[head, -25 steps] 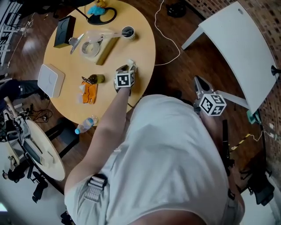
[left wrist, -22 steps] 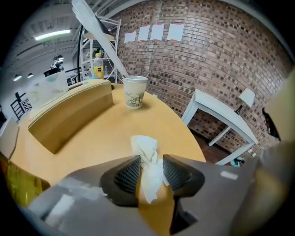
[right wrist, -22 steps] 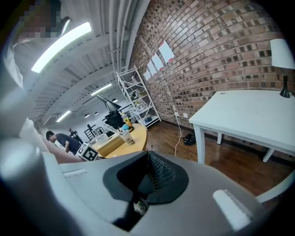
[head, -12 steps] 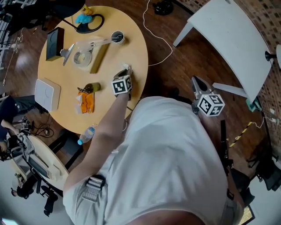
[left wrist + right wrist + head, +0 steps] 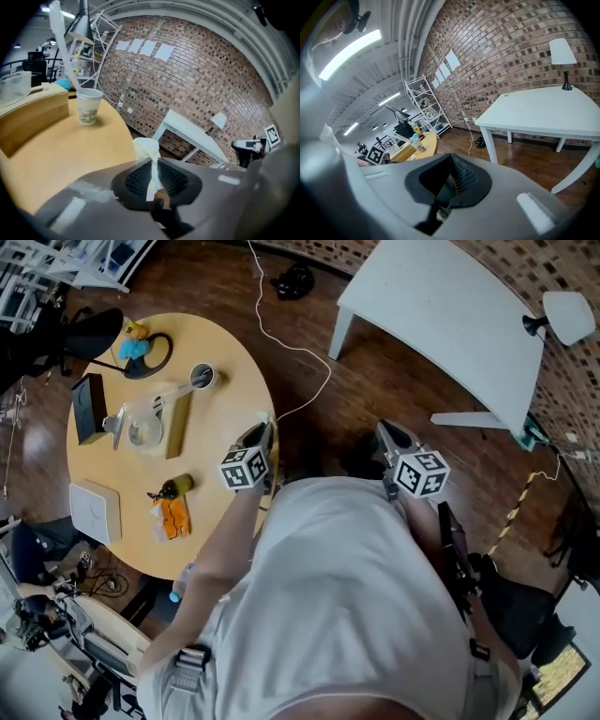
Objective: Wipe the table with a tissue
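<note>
Tissue (image 5: 146,149) sits pinched in our left gripper (image 5: 261,437), its jaws just closing on it, mid-frame by the table (image 5: 131,470) edge. Right gripper (image 5: 389,435) is clenched, empty. Next we lower and wipe.

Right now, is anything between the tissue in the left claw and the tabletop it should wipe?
Nothing visible does. The left gripper, whose jaws have just been closing, pinches the tissue by the table's edge; the surface just ahead is bare. The paper cup and wooden box stand farther back.
</note>
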`<state>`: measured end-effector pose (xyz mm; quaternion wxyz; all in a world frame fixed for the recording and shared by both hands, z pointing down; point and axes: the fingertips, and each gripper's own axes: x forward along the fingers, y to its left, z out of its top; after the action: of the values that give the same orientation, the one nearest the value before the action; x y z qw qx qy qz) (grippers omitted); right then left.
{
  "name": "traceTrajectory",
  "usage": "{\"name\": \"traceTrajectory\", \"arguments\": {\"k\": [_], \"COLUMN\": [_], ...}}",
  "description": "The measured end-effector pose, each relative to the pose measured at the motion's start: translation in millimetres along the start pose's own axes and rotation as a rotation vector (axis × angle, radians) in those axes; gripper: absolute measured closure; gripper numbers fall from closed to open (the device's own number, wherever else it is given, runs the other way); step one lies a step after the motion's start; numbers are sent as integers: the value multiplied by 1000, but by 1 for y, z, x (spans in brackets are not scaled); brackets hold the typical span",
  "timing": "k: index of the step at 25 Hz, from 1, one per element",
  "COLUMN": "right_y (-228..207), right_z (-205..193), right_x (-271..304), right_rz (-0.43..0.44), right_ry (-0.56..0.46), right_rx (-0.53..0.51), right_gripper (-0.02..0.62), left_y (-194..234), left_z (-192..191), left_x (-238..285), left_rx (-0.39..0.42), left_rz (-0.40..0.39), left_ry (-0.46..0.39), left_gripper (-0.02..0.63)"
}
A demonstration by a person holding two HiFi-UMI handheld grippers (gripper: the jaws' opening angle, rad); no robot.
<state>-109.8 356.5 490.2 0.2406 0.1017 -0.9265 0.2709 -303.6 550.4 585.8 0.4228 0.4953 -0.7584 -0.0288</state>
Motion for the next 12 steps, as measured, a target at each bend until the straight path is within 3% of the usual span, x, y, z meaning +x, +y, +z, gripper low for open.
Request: {"name": "traceTrajectory", "arguments": {"k": [6,12], "right_y": [-37,-92], "right_z": [28,56], "right_x": [-3,-13], "right_rz": [-16,-28], "right_ry": [-60,-86], "right_rx": [54,53], "right_gripper": [586,586], "left_y": [-62,-131], "left_z": [36,88], "left_x": [40,86], "left_rx": [92,151], "left_rz": [-112,-202], "left_ry": [6,-50], "left_gripper": [557,557]}}
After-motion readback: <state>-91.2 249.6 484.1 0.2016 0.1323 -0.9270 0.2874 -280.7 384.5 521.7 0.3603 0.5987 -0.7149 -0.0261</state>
